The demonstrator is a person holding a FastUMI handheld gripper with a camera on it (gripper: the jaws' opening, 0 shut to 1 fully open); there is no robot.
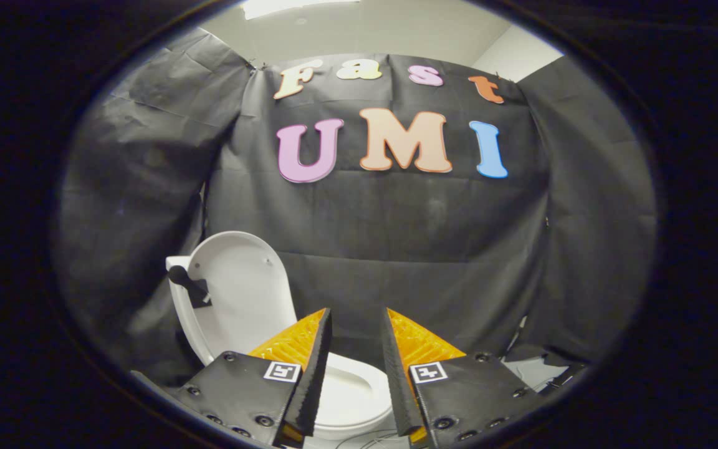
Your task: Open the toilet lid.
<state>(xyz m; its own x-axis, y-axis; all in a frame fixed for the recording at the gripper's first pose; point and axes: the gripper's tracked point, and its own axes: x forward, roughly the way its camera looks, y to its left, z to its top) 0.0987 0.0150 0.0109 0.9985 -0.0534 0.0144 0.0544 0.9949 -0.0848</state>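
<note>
The jaws of the hand-held gripper (355, 318) stand apart with a clear gap between the two fingers and nothing held in it. Each finger carries a small square printed marker on its upper face, and dark mounting plates studded with screws spread out behind them.

Through the gap and just beyond the fingertips sits the white toilet seat (353, 386), an oval ring lying flat over the bowl, partly covered by the fingers on either side. Thin wires trail across the pale floor (536, 373) just below the front edge of the bowl.

Beyond the left finger, the toilet lid (240, 293) is raised, its smooth white underside turned toward the camera and leaning slightly back from upright. A small dark knob on a bracket (186, 284) is fixed to the lid's far edge, sticking out toward the booth's side.

Black cloth (396, 237) hangs behind and around the toilet as the booth's wall, creased and pinned in overlapping panels. Above the cloth a pale ceiling (365, 31) shows, with a bright light panel (290, 6) at its upper edge and a strip of white wall (518, 56) to the right.
</note>
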